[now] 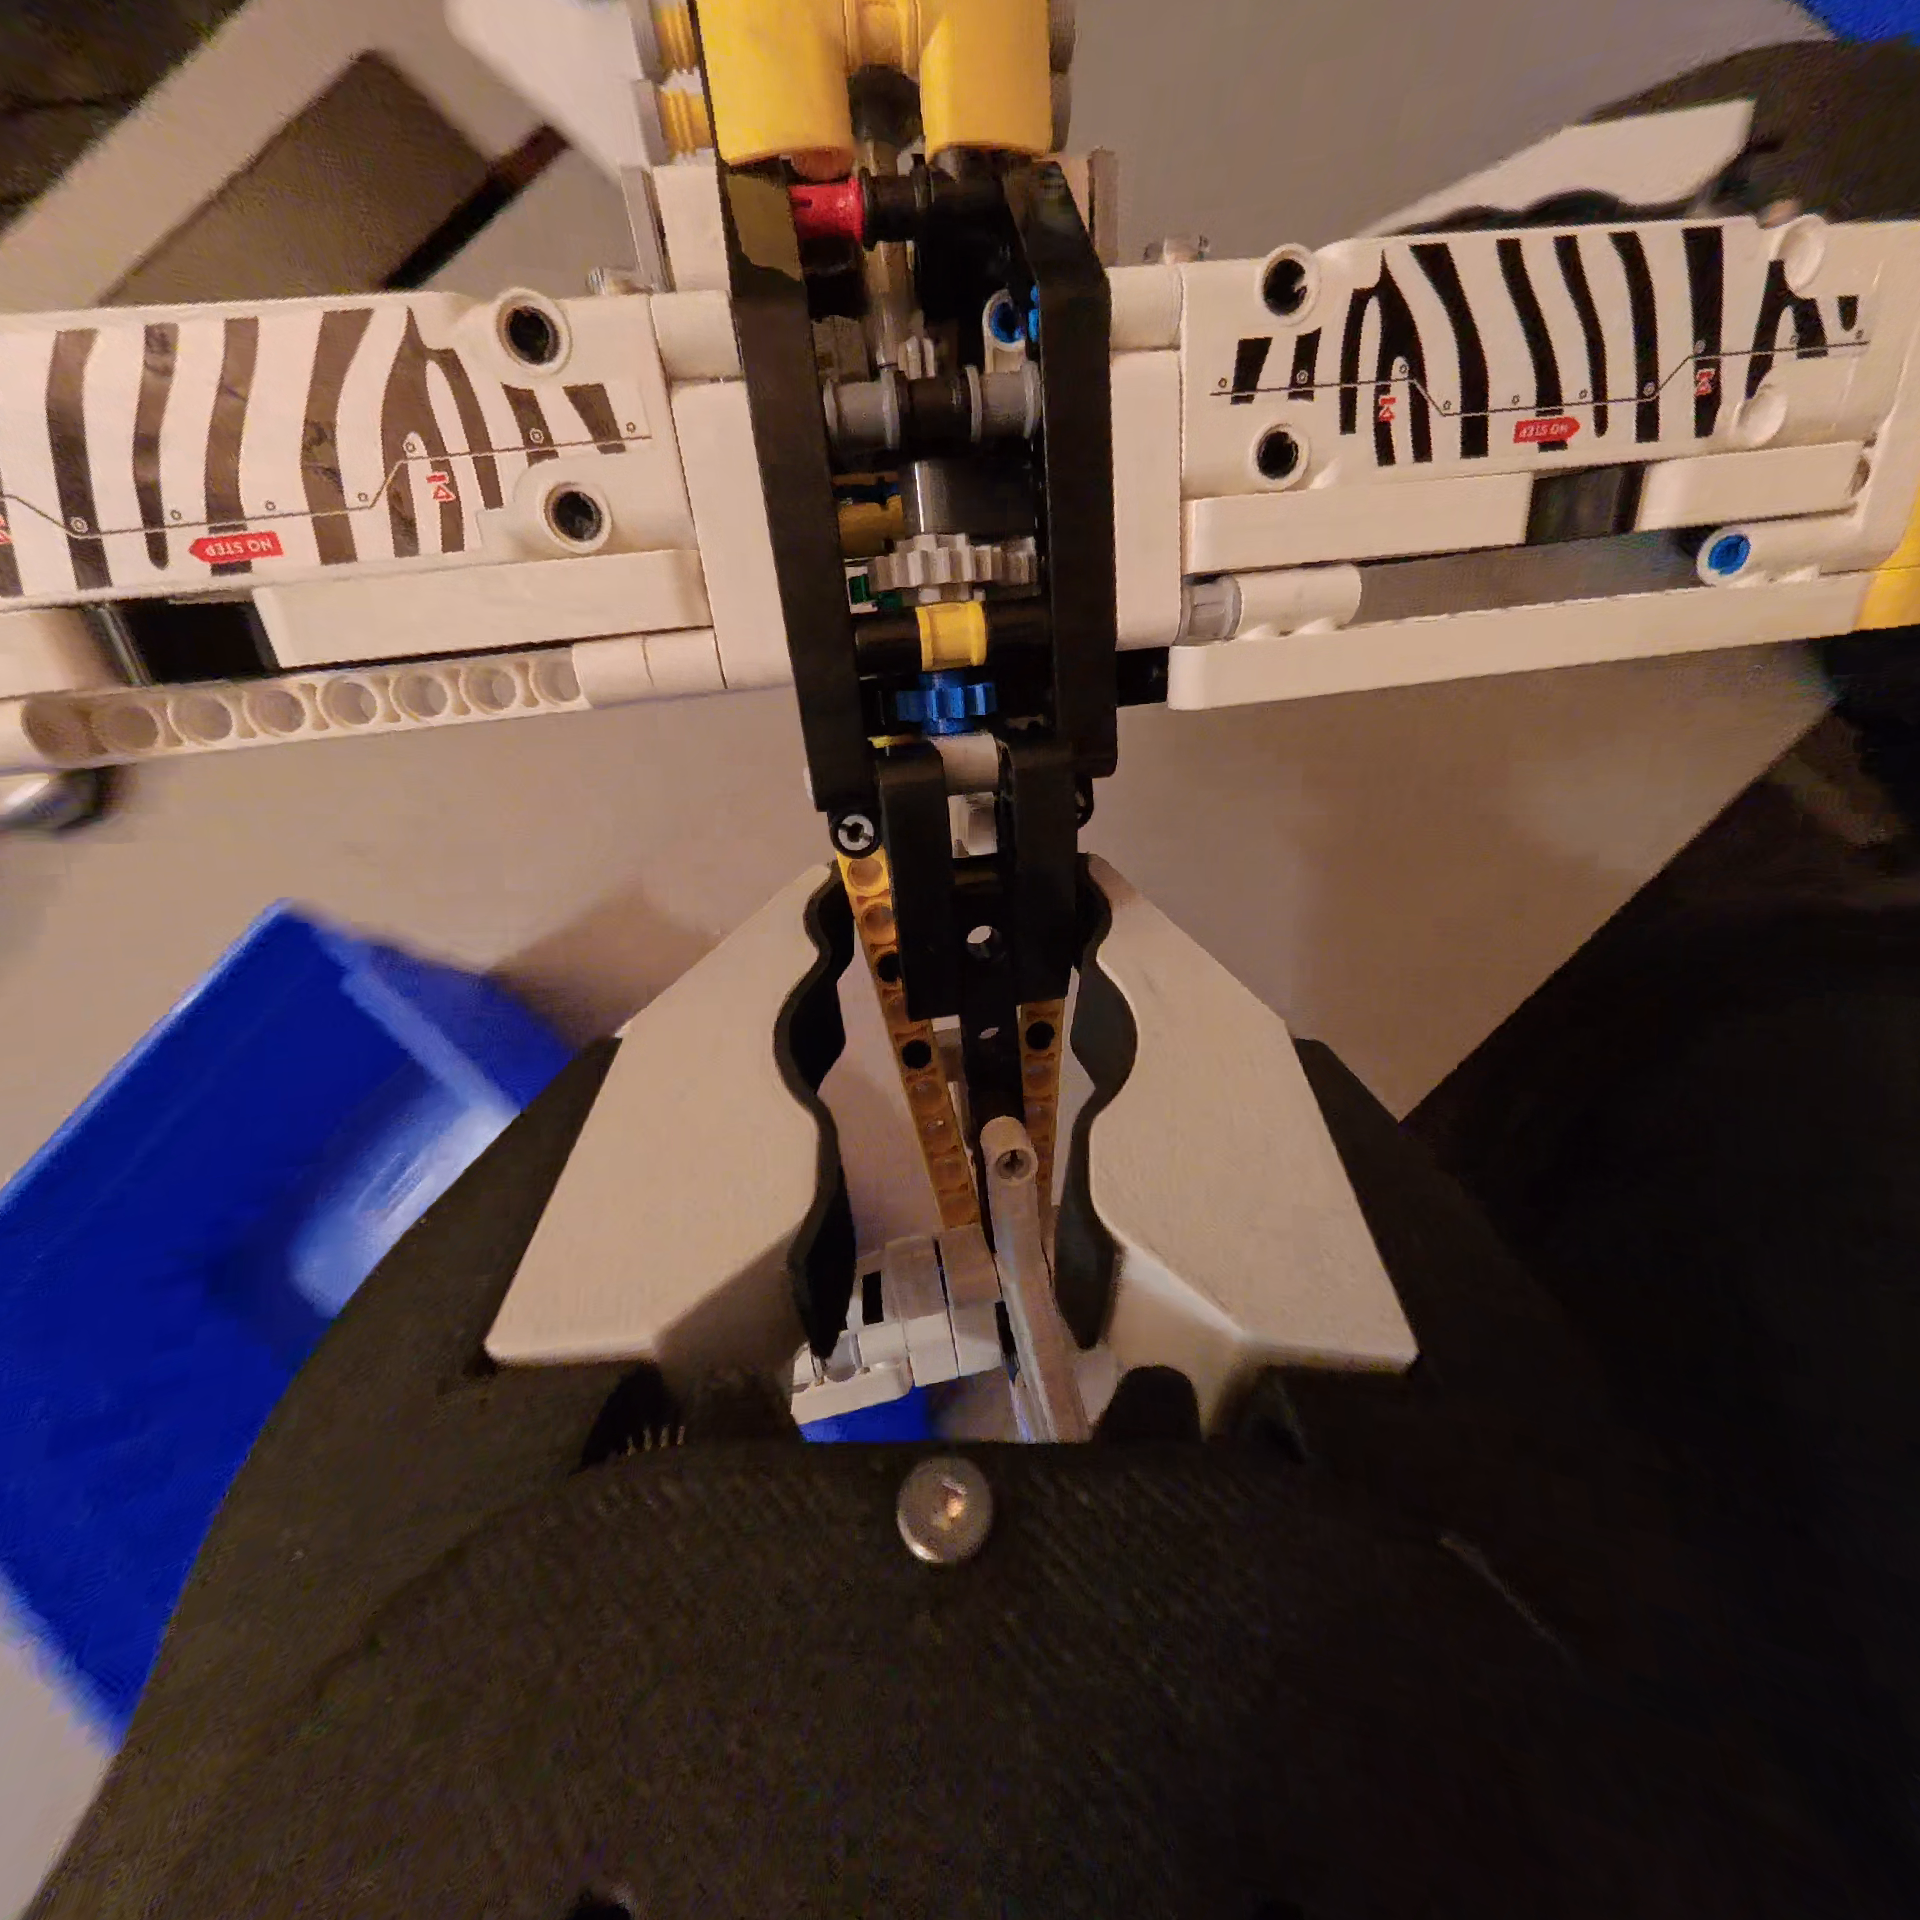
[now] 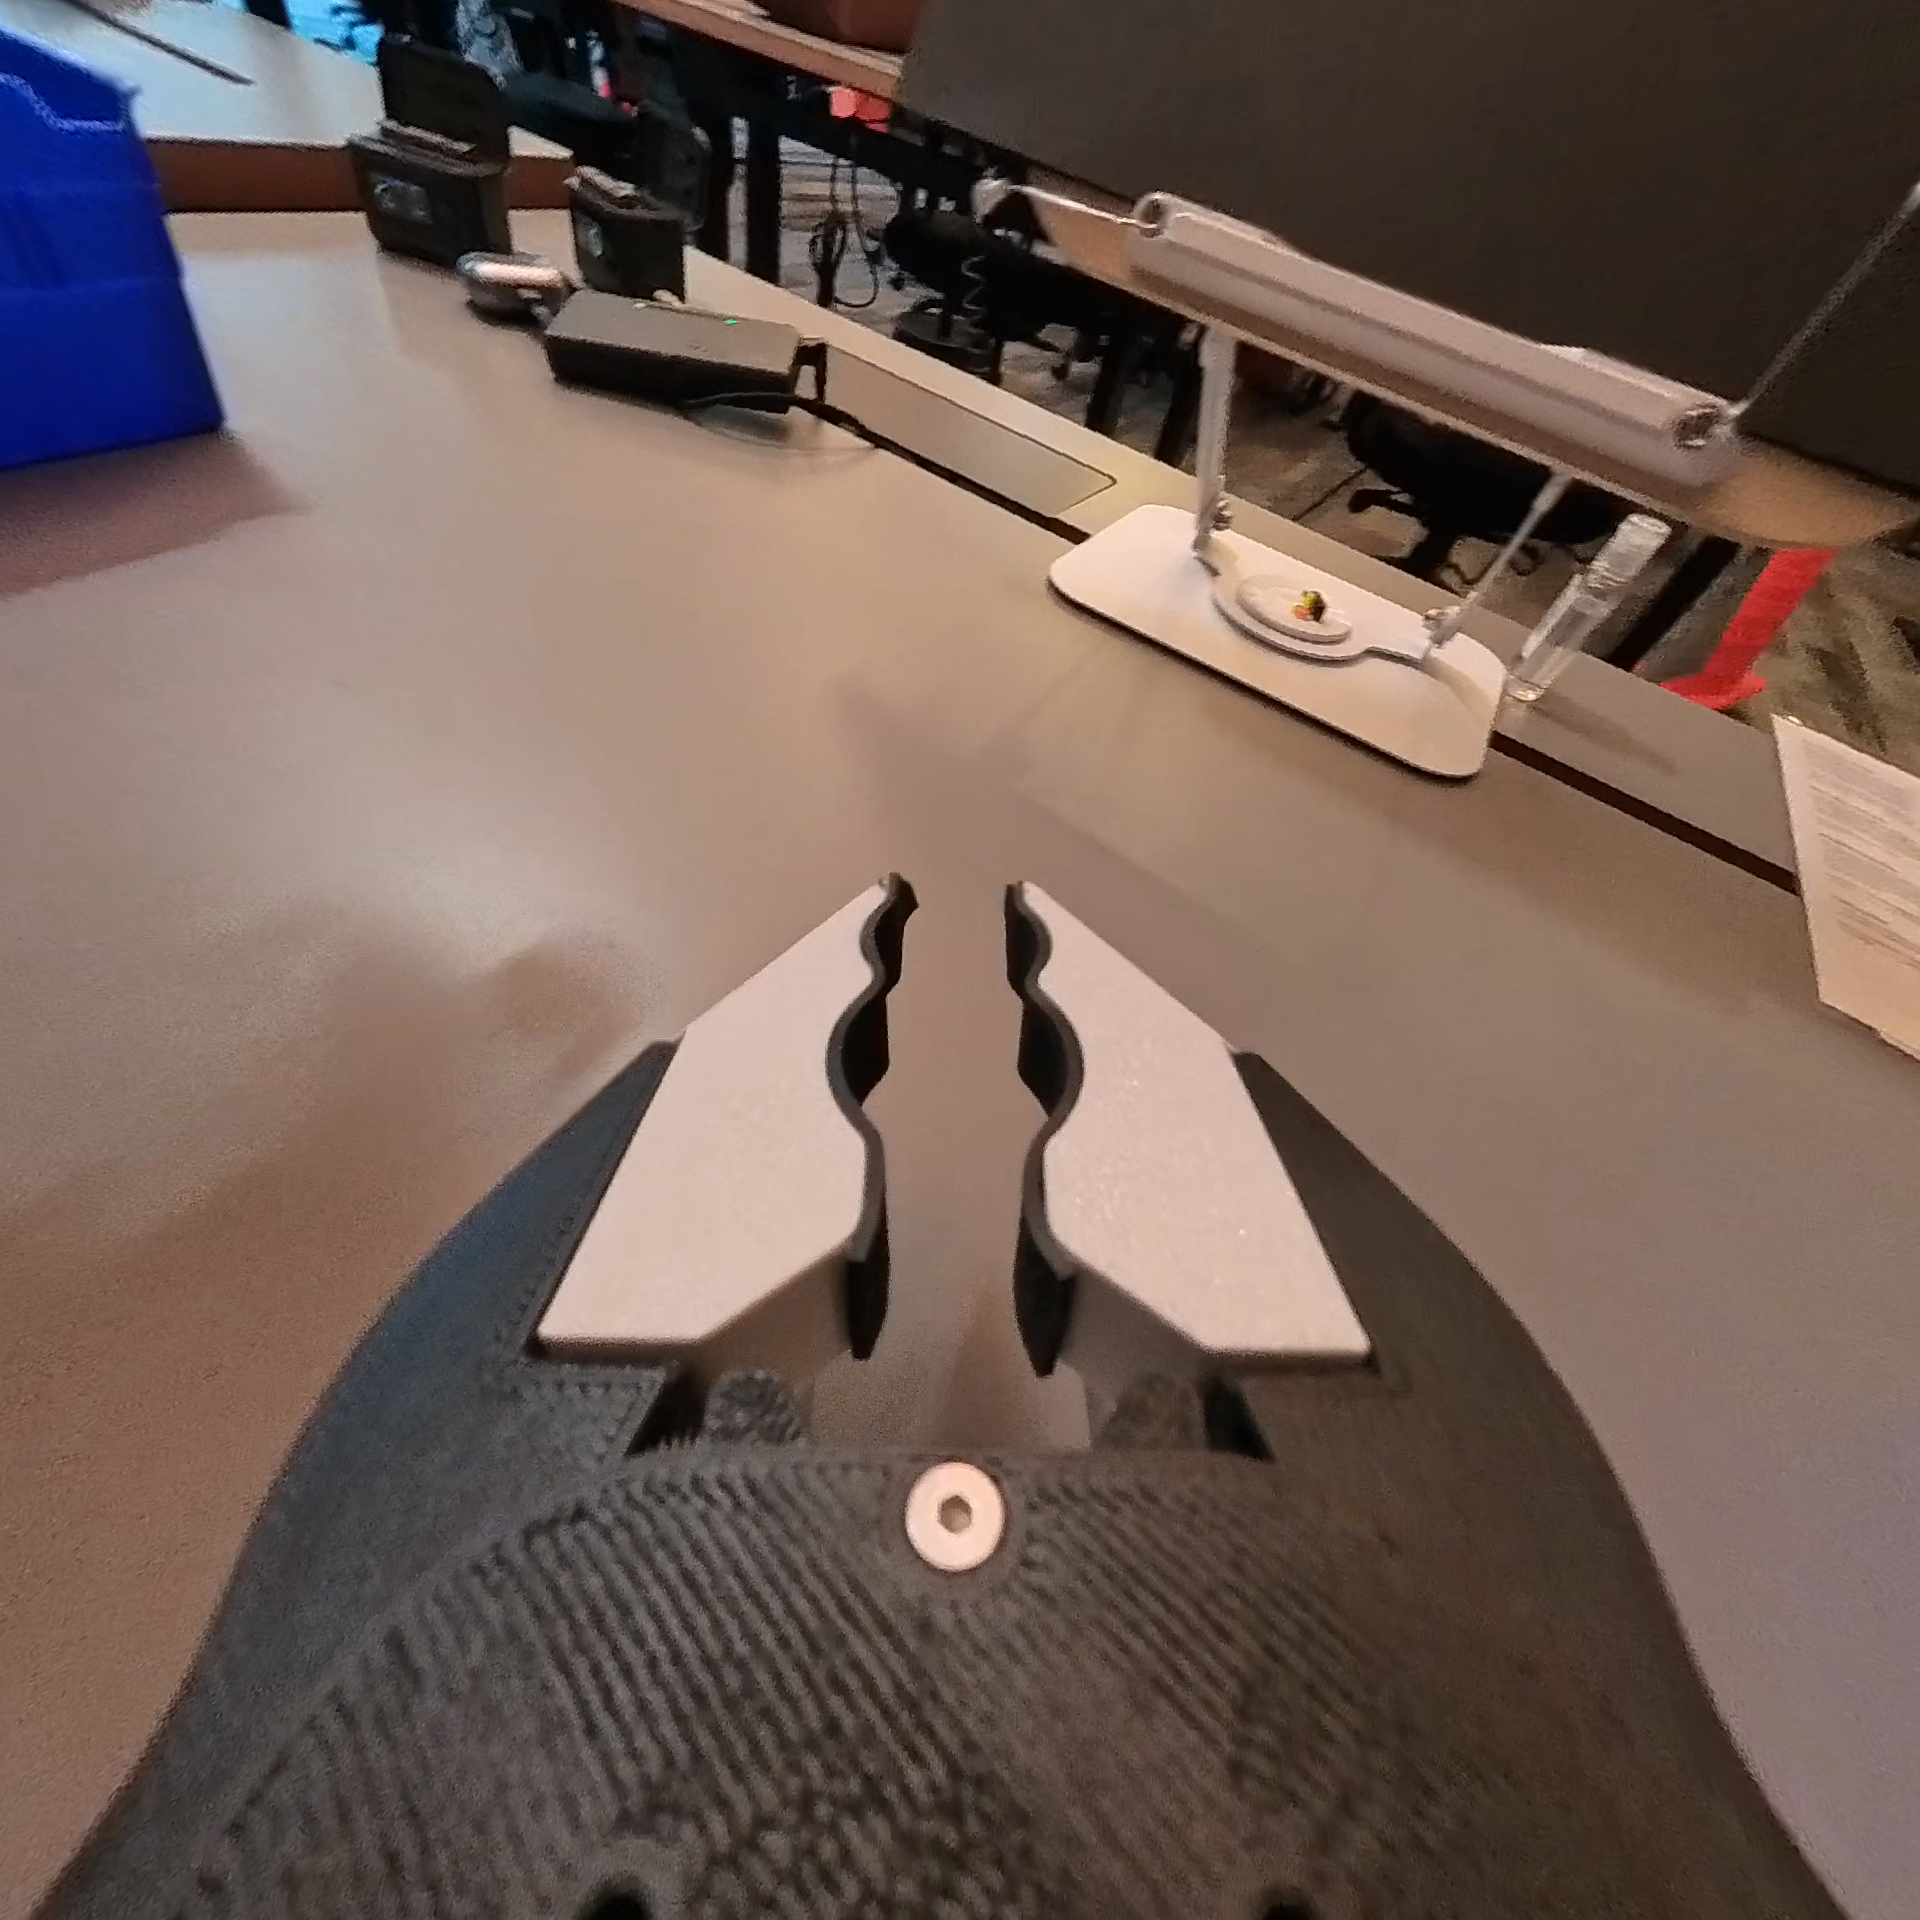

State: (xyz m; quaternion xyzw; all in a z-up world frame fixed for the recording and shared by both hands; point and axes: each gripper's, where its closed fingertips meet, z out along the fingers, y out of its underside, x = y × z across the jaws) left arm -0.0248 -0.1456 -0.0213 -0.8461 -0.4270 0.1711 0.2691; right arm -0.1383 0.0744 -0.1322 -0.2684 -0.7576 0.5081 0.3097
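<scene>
My left gripper (image 1: 961,883) is shut on the black and yellow tail frame (image 1: 977,966) of a brick-built model aeroplane (image 1: 935,436). Both pads press on the frame's sides. The model has white wings with black zebra stripes spreading left (image 1: 312,457) and right (image 1: 1538,353), gears down its open middle, and a yellow front (image 1: 883,73) at the top edge. It is held above the grey table (image 1: 416,831). My right gripper (image 2: 961,899) is open and empty, a narrow gap between its fingertips, low over the bare grey table (image 2: 623,675).
A blue bin (image 1: 208,1195) lies below the left gripper; it also shows in the right wrist view (image 2: 83,270). In the right wrist view a black power adapter (image 2: 675,338), a white stand base (image 2: 1288,644), a dark monitor (image 2: 1455,156) and a paper sheet (image 2: 1860,862) line the table's far side. Left tips to right tips: about 30 centimeters.
</scene>
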